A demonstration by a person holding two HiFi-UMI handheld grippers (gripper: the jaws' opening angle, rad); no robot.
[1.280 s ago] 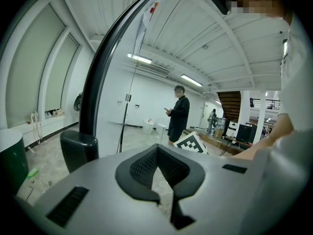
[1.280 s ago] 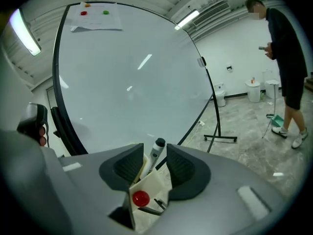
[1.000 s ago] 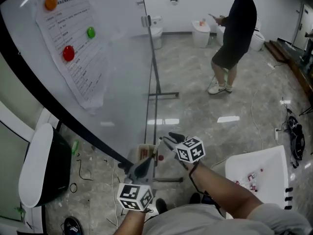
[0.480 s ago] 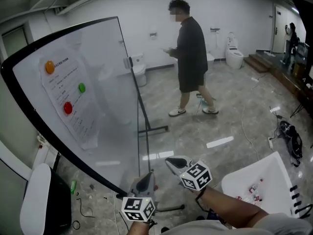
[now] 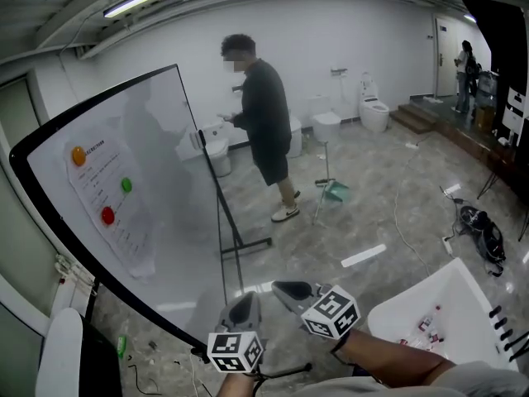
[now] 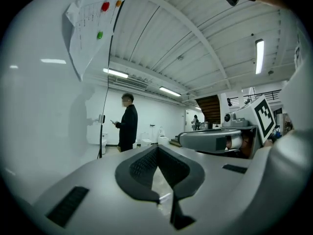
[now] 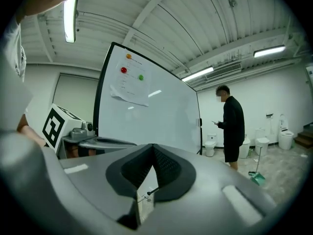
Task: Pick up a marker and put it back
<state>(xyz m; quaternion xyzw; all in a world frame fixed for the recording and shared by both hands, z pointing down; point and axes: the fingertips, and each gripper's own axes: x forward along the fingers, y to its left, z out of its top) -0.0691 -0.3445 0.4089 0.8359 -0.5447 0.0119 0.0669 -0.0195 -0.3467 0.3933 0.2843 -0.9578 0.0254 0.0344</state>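
Observation:
No marker shows in any view. My left gripper (image 5: 245,303) and my right gripper (image 5: 286,289) are held side by side at the bottom of the head view, near the lower edge of the whiteboard (image 5: 157,180). Both point out into the room, away from the board's face. In the left gripper view the left gripper (image 6: 156,150) has its dark pads meeting at the tip, with nothing between them. The right gripper (image 7: 152,148) looks the same in its own view: shut and empty.
A sheet of paper (image 5: 111,213) hangs on the whiteboard under three round magnets. A person in dark clothes (image 5: 264,131) stands past the board's stand (image 5: 235,242). A white table (image 5: 446,300) with small items is at the lower right. Cables (image 5: 479,230) lie on the floor.
The head view has tilted up from the board's foot to the room. The person has walked from right to left. My right gripper's jaws have closed; both grippers stay low in view.

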